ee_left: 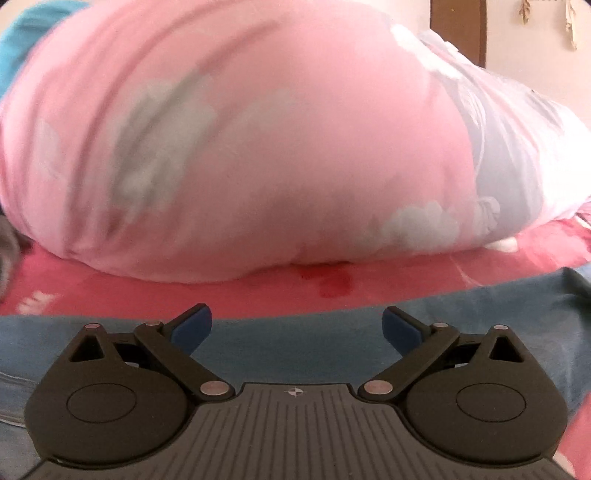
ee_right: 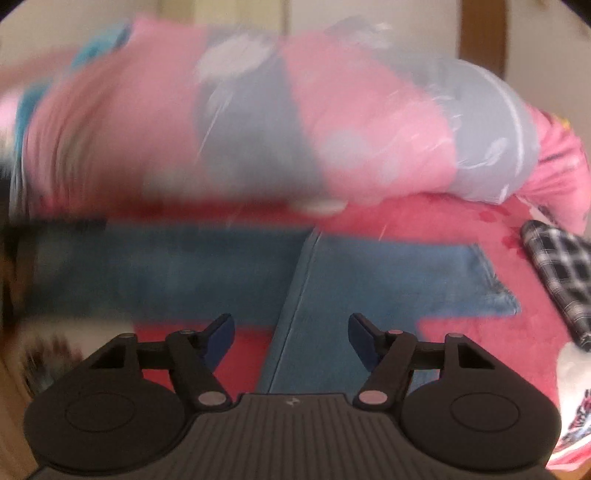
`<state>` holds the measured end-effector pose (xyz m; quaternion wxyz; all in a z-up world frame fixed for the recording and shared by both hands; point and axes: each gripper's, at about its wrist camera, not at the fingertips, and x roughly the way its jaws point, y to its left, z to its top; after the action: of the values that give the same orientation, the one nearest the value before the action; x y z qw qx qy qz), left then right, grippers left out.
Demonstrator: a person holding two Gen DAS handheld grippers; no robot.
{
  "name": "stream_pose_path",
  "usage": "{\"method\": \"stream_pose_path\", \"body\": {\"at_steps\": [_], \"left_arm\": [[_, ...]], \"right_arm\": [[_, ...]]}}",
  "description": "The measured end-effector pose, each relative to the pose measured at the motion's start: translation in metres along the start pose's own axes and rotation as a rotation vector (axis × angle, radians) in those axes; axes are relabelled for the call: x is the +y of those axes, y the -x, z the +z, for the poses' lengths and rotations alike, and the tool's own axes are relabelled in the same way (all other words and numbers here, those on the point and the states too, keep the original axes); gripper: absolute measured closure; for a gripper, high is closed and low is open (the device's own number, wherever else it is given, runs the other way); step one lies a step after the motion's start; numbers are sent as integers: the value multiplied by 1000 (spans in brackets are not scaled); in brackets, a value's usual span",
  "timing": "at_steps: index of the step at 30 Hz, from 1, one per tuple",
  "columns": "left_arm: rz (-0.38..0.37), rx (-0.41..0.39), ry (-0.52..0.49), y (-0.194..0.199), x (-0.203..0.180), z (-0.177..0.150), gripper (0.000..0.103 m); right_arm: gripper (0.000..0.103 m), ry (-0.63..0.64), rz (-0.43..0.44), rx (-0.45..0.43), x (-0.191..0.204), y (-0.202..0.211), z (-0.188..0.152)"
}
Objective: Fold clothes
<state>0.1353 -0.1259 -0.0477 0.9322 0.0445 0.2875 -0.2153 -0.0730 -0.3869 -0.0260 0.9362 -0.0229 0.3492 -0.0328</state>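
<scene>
So the blue jeans (ee_right: 369,273) are lying flat on the red bedsheet (ee_right: 461,221), and in the right wrist view they fill the middle of the frame: one wide band runs across from 9 o'clock toward 3, and a leg with a visible seam comes down toward 6 o'clock, right under the gripper. In the left wrist view the same blue jeans (ee_left: 295,343) show as a strip of denim across the bottom, from 9 to 3 o'clock, directly under the fingers.

The right gripper (ee_right: 292,334) has its tongs spread, blue pads apart with nothing between them, just hanging over the denim leg. The left gripper (ee_left: 297,325) is spread wide too, pads well apart, nothing pinched; can't tell if it's touching the fabric.

Behind the jeans, toward 12 o'clock, sits a big puffy pink duvet (ee_left: 258,129) with grey and white patches, resting on the sheet. It's quite blurred in the right view. Out at 3 o'clock in the right view there's a black-and-white checked cloth (ee_right: 561,273) on the sheet, well apart from the jeans, and something white with a print at about 4 o'clock, too cut off to identify. A bit of teal fabric (ee_left: 22,33) peeks out at 10 o'clock in the left view.
</scene>
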Motion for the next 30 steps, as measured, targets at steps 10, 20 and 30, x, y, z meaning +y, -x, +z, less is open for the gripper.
{"method": "stream_pose_path", "body": {"at_steps": [10,20,30], "left_arm": [[-18,25,70,-12,14,-7,2],[-28,14,74,-12,13,-8,1],[-25,12,69,-14,11,-8,1]], "right_arm": [[97,118,-176,52,30,-28,-26],[98,199,-522,-110,-28,-13,22],[99,293,-564,-21,-101,-101,83]]}}
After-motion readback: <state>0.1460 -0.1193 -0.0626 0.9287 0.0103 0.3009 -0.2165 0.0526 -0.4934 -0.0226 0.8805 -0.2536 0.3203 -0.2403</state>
